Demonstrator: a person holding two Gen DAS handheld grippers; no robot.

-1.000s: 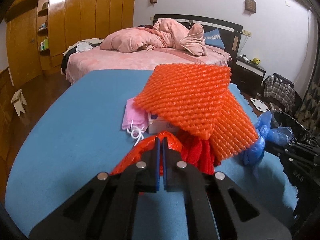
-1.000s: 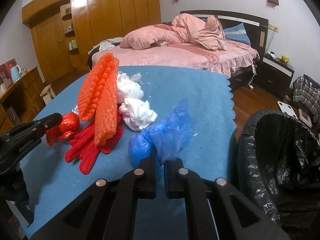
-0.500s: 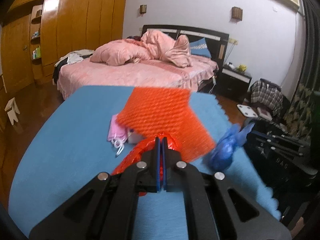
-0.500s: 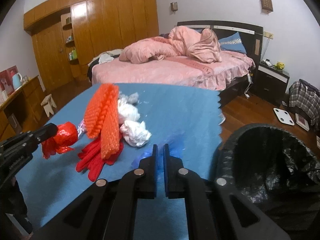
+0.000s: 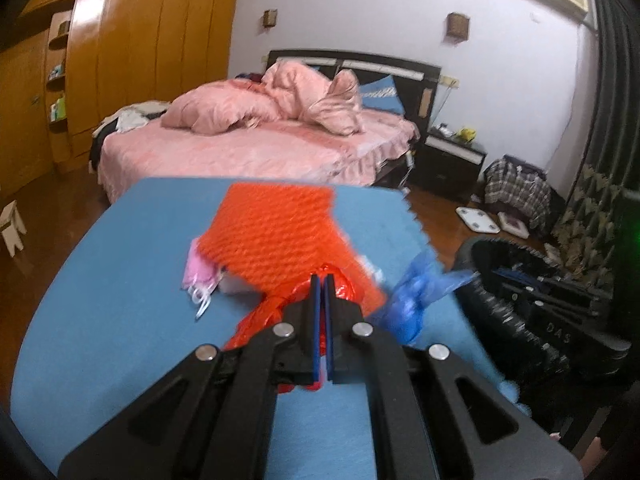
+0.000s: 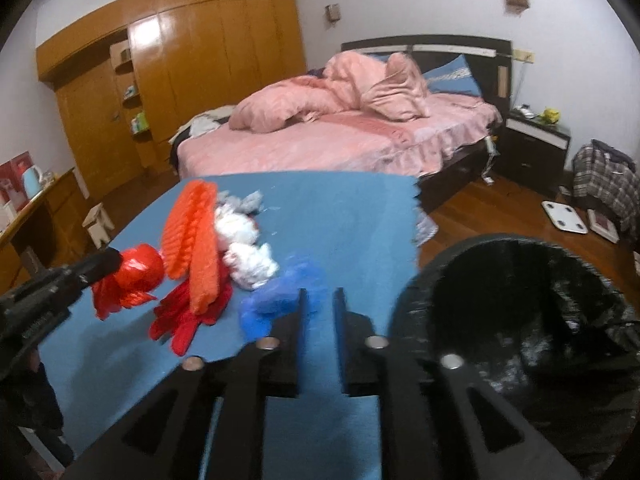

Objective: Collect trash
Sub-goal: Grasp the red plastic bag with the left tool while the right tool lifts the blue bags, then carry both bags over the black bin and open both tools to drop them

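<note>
- Trash lies in a heap on the blue table (image 5: pixel 120 280) in the left wrist view. The heap sits at about 12 o'clock from the left gripper (image 5: pixel 320 280).
- Left gripper jaws are pressed together, and they pinch a shiny red bag (image 5: pixel 340 284). Red crinkles stick out on both sides of the jaws.
- Just past the red bag lies an orange foam net (image 5: pixel 276 232). A pink mask (image 5: pixel 198 270) peeks out from under it at 10 o'clock.
- A blue bag (image 5: pixel 416 296) shows at 2 o'clock, blurry, near the table edge. I cannot tell from this view if it touches the table.
- The black trash bin (image 5: pixel 492 304) stands at 3 o'clock, just beside the table.
- In the right wrist view, the right gripper (image 6: pixel 320 296) has just been opening its jaws. They stand a little apart with nothing between them. The blue bag (image 6: pixel 276 300) is just beside the left jaw, at 11 o'clock, and is not held.
- The black trash bin (image 6: pixel 520 320) is at 2 o'clock, lined with a black bag. The inside is too dark to show any trash.
- At 10 o'clock lie white paper wads (image 6: pixel 248 252), the orange foam net (image 6: pixel 192 240) and a red cloth (image 6: pixel 188 316). The red bag (image 6: pixel 132 276) hangs off the left gripper (image 6: pixel 116 260) at 9 o'clock.
- I think the job is only starting. No trash shows in the bin yet, and almost all of the heap is left on the table.
</note>
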